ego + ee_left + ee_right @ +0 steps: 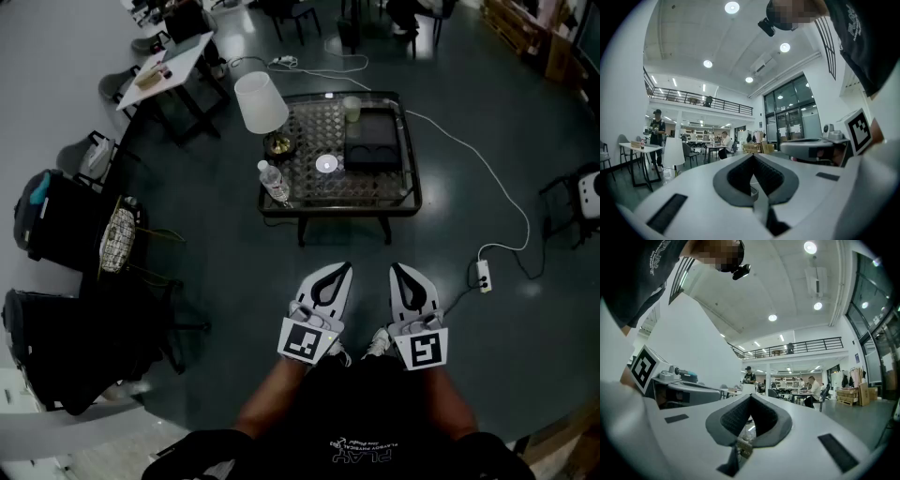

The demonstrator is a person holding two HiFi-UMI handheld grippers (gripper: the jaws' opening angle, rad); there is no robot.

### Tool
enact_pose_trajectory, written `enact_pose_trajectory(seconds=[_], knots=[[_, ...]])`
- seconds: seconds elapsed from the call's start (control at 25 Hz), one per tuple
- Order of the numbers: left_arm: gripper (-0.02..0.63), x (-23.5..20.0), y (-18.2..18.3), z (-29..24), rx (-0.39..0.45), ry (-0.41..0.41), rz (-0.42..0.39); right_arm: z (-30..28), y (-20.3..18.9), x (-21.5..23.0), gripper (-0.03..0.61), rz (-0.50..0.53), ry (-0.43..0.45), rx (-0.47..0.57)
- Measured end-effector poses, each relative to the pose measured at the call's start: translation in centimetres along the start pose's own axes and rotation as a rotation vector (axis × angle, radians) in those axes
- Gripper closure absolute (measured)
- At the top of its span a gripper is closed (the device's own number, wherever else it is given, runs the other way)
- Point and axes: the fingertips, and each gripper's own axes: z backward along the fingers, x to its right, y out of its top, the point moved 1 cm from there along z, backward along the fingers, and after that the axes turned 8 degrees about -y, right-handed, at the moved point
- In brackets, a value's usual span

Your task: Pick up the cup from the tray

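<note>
Head view, cup: the cup [352,109] stands upright at the far left corner of the dark tray [377,131] on the glass surface [337,212]. Whether it is on the tray or just beside it cannot be told.
Head view, claws: the left claw [340,269] and right claw [397,268] sit side by side, well short of the surface. The cup lies ahead between their lines, slightly nearer the left.
Left gripper view: jaws pressed together, nothing between. A lamp [673,152] shows, but no cup.
Right gripper view: jaws together, empty, and the cup is not made out.
Coming move: probably an approach forward, then opening.
</note>
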Motion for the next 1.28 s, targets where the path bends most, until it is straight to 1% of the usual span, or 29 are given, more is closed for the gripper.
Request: enact_pose_trajectory(seconds=[0.08, 0.24, 0.48, 0.56, 0.68, 1.0, 1.12, 1.28], knots=[[0.614, 0.3, 0.2, -0.5, 0.007, -0.003, -0.003, 0.1, 0.1, 0.5, 0.571, -0.006, 0.005, 0.004], [0.614, 0.8, 0.4, -0.9, 0.013, 0.007, 0.026, 0.7, 0.2, 1.2, 0.571, -0.006, 0.014, 0.009], [0.614, 1.4, 0.4, -1.8, 0.02, 0.017, 0.035, 1.6, 0.5, 2.4, 0.571, -0.018, 0.016, 0.035], [0.614, 1.7, 0.2, -2.1, 0.012, 0.027, 0.039, 2.1, 0.6, 2.9, 0.571, -0.038, 0.014, 0.053], [0.614, 2.0, 0.0, -2.7, -0.016, 0.05, 0.013, 2.7, 0.7, 3.9, 0.571, -0.057, 0.027, 0.071], [0.614, 4.6, -0.3, -4.3, -0.026, 0.082, -0.004, 3.9, 0.3, 6.0, 0.571, -0.035, 0.077, 0.066], [0.614, 5.0, -0.2, -4.6, -0.035, 0.106, 0.008, 4.0, 0.0, 6.7, 0.571, -0.037, 0.083, 0.057], [0.614, 4.8, -0.5, -5.0, -0.038, 0.108, 0.004, 2.9, -0.4, 7.8, 0.571, -0.036, 0.082, 0.041]])
